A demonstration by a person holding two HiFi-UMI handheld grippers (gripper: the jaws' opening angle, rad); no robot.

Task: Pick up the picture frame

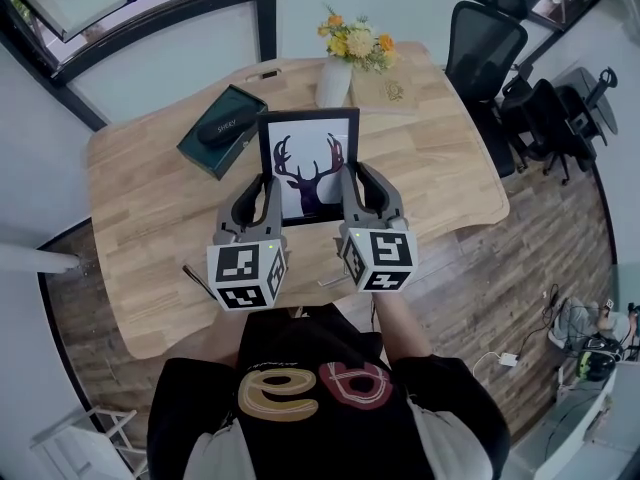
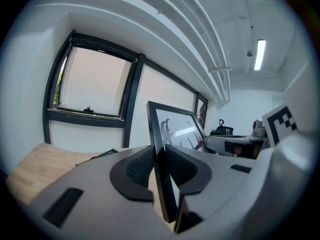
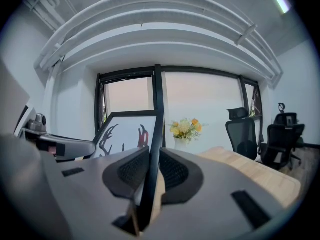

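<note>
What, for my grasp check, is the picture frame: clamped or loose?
Clamped: left hand-held gripper and right hand-held gripper pinch the picture frame by its sides.

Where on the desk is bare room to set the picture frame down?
The left part of the desk is bare, from the dark green box to the near edge. The right part, between the flower vase and the right edge, is bare too. The far middle is crowded by box and vase.

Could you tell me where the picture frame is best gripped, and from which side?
Grip the picture frame by its thin side rails, from its near end: flat and wide, it likely needs both. The left gripper and right gripper clamp them.
</note>
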